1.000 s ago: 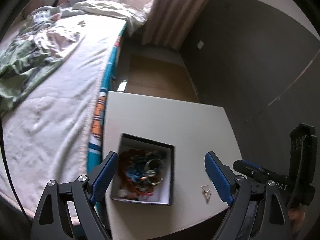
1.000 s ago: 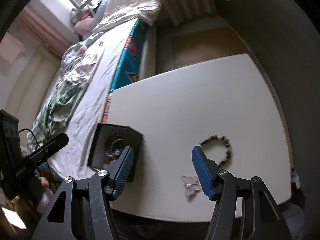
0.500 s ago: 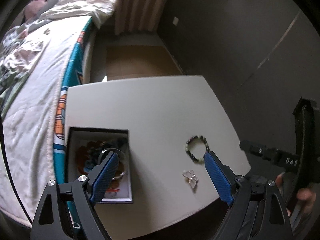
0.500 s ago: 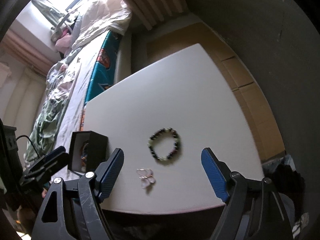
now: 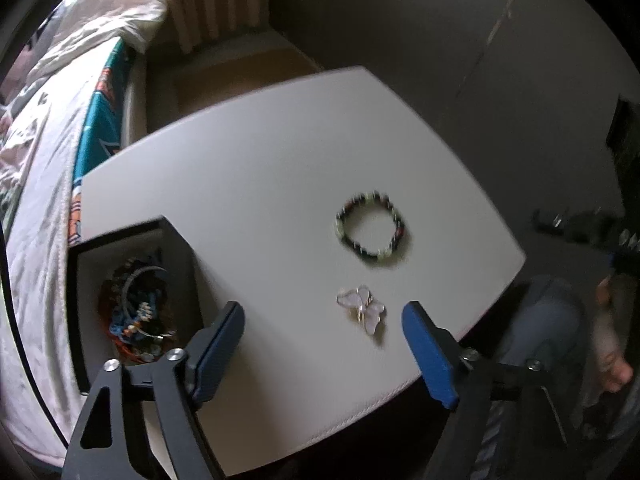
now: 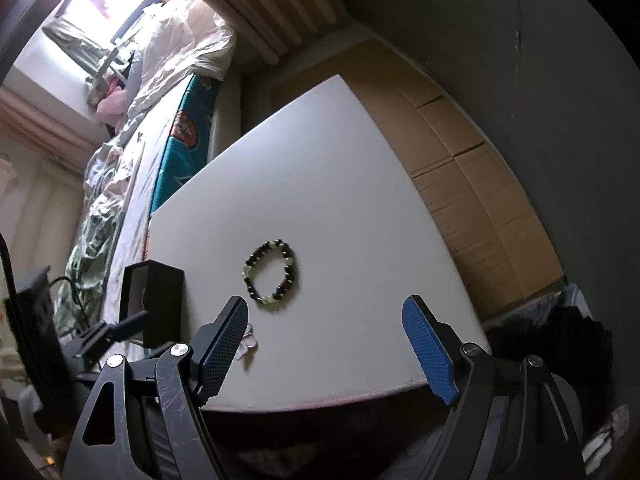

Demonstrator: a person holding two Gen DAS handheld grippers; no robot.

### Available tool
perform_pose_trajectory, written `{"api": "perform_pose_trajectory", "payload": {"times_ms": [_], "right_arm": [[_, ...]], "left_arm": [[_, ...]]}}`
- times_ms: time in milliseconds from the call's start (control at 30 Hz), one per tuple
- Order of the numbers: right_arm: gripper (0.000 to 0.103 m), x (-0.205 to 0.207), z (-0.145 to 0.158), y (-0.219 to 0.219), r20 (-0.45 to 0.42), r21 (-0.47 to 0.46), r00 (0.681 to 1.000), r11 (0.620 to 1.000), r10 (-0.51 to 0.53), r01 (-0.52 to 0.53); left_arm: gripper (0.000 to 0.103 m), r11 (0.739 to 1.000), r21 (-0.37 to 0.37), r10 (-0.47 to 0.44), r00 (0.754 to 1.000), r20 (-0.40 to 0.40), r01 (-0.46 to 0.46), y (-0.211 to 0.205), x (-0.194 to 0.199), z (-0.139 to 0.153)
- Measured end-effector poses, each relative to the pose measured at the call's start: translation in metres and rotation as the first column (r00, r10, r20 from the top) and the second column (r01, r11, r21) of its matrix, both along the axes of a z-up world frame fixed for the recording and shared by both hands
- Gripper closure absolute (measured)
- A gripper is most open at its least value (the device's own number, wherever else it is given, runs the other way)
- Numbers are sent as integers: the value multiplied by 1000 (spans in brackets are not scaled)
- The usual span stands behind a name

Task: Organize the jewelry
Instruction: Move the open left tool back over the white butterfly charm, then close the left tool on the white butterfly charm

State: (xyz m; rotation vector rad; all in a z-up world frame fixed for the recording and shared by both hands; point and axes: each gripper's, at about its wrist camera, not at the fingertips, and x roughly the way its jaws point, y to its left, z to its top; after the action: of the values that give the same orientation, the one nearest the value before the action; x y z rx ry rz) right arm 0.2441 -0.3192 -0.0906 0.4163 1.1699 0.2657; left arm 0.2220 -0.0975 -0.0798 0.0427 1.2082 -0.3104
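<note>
A black and pale green bead bracelet [image 5: 372,227] lies on the white table [image 5: 256,168]. A clear pink butterfly clip [image 5: 363,309] lies just in front of it. A black box [image 5: 132,300] with a white lining holds several pieces of jewelry at the table's left edge. My left gripper [image 5: 322,328] is open and empty above the near edge, with the clip between its fingers. My right gripper [image 6: 324,334] is open and empty over the near edge, behind the bracelet [image 6: 271,272]. The clip [image 6: 249,345] is partly hidden by its left finger. The box [image 6: 154,300] shows at the left.
A bed [image 5: 44,152] with rumpled sheets runs along the table's left side. Flattened cardboard [image 6: 476,184] lies on the floor at the right, by a dark wall. Curtains [image 6: 272,4] hang at the back.
Both grippers have swung to the right across the table. The bracelet and clip now sit nearer the centre of each view and the box has slid to the left. Both stay open.
</note>
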Motion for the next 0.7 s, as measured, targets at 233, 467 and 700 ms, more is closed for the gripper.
{"api": "perform_pose_trajectory", "payload": {"times_ms": [233, 467, 700], "right_arm": [[23, -2, -12, -19, -20, 10, 1000, 1000, -23, 23], [23, -2, -19, -27, -28, 13, 999, 999, -39, 39], [23, 2, -21, -24, -35, 9, 999, 999, -32, 33]], "left_arm": [[32, 995, 73, -67, 996, -60, 71, -21, 0, -28], [35, 988, 110, -102, 990, -96, 112, -32, 6, -45], [50, 974, 169, -138, 986, -95, 152, -47, 12, -59]]}}
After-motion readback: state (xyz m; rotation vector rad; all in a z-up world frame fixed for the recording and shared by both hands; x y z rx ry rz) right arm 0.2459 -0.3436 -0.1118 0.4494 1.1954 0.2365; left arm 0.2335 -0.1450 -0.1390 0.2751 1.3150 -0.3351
